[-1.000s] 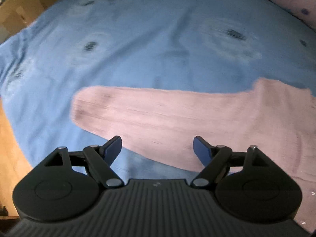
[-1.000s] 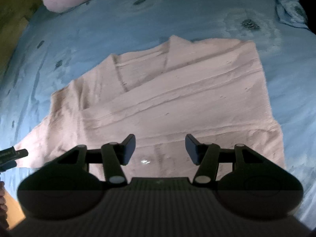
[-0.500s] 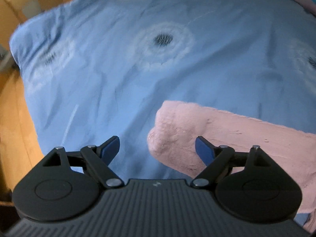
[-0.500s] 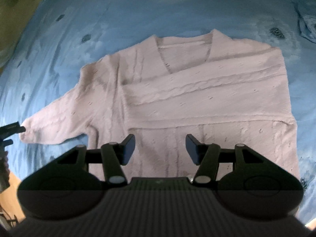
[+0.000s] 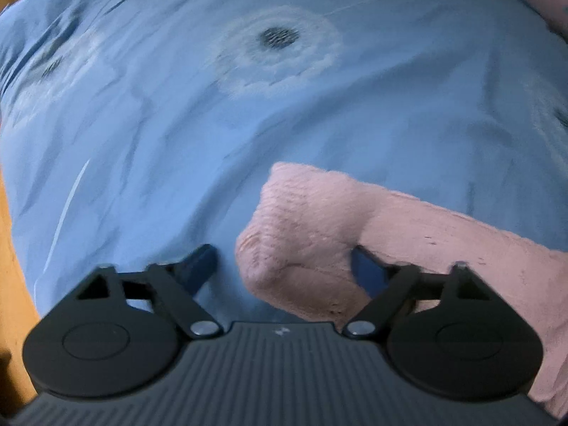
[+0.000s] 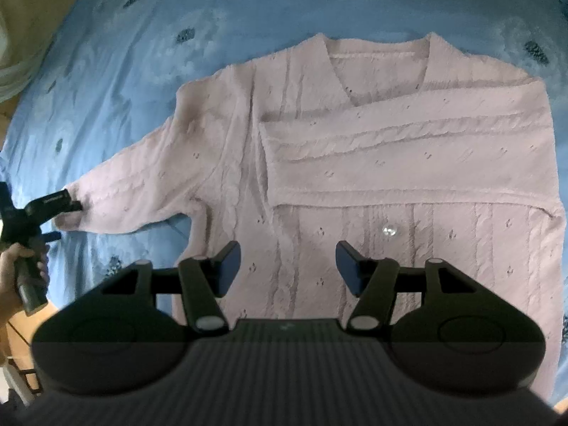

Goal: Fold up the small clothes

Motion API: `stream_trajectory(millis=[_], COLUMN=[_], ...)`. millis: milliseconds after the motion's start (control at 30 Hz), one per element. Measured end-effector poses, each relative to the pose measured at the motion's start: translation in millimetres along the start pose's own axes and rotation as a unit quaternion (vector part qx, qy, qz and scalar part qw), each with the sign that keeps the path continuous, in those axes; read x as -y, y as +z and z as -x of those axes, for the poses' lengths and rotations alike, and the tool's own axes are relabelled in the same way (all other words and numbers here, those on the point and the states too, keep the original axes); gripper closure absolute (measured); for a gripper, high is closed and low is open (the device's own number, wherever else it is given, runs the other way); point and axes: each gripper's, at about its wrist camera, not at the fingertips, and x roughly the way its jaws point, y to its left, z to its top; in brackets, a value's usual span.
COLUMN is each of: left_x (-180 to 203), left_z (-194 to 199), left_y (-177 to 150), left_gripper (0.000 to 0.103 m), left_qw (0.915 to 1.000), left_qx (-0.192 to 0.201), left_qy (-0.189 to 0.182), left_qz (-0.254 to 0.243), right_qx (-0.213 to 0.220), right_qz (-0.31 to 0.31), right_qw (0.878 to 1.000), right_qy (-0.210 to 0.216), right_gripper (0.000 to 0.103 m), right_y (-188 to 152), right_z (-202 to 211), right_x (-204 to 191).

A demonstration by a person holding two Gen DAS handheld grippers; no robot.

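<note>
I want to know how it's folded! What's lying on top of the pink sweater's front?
One sleeve lies folded across the pink sweater, below the neckline. It hides the chest under it; lower down a shiny button shows.

No legible text, labels, brands, numbers or signs anywhere in either view.

One candidate only: a faint light marking along the dark finger of the left gripper [image 6: 65, 209], seen at the left edge of the right wrist view. It looks like a short printed word, too small and blurred to read.

A small pale mark sits at the top centre of each gripper body, in both wrist views; shape unclear, not readable as a letter or logo.
</note>
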Motion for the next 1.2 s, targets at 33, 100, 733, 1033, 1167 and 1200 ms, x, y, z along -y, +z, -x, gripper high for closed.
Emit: stream_trajectory(millis=[33, 100, 733, 1033, 1167, 1200], left_x=[3, 10, 72, 148, 185, 194], left_z=[3, 9, 191, 272, 308, 317], left_y=[-1, -1, -24, -53, -69, -73], left_gripper=[0.045, 0.072, 0.089, 0.089, 0.089, 0.089], left_qw=[0.9998, 0.9987, 0.9742, 0.9569, 0.9473, 0.9443], left_qx=[0.005, 0.011, 0.127, 0.159, 0.173, 0.176], left_qy=[-0.008, -0.017, -0.177, -0.231, -0.257, -0.264], left_qz=[-0.018, -0.047, -0.059, -0.073, -0.082, -0.085], right_qx=[-0.001, -0.001, 0.042, 0.051, 0.06, 0.064], right_qz=[0.0, 0.0, -0.078, -0.079, -0.071, -0.076], right_qw=[1.0, 1.0, 0.996, 0.995, 0.996, 0.995], right_qy=[-0.001, -0.002, -0.003, -0.014, -0.012, -0.012], right_gripper=[0.042, 0.042, 0.042, 0.042, 0.042, 0.042], right_y=[0, -1, -16, -29, -30, -30], right_z=[-1, -2, 27, 41, 56, 61], right_x=[0, 0, 56, 94, 111, 116])
